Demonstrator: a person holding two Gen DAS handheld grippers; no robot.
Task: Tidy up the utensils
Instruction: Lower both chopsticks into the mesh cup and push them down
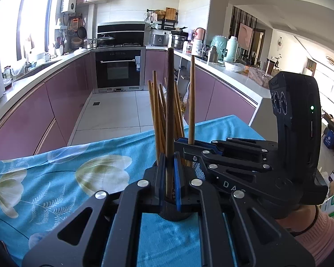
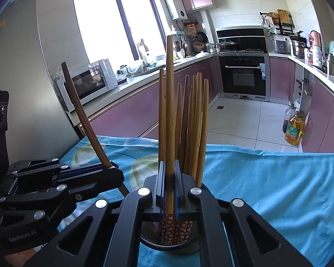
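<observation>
The table sits under a blue flowered cloth (image 2: pixel 267 178) whose far edge runs across the middle of the right wrist view, with open tiled floor (image 2: pixel 245 115) beyond it between two runs of pink cabinets. To the right of the holder the cloth lies bare out to that edge; on the left it is crowded by the other tool.

A dark mesh holder (image 2: pixel 169 244) stands at the bottom centre of that view, just under the right gripper (image 2: pixel 169 173). About seven light chopsticks (image 2: pixel 196 120) stand upright in it, bunched and fanning a little, their lower ends patterned red; the exact count is hard to read where they overlap.

Two more sticks are held. The right gripper is clamped on a light chopstick (image 2: pixel 169 102) that rises upright among the bunch, its patterned foot down inside the holder. The left gripper (image 1: pixel 169 166) is closed on a dark chopstick (image 1: pixel 170 102), upright in the left wrist view, tilted toward upper left in the other. Its lower end drops behind the jaws, so I cannot tell whether it is in the holder.

A hand in a pink sleeve (image 1: pixel 322 229) shows at lower right of the left wrist view.
</observation>
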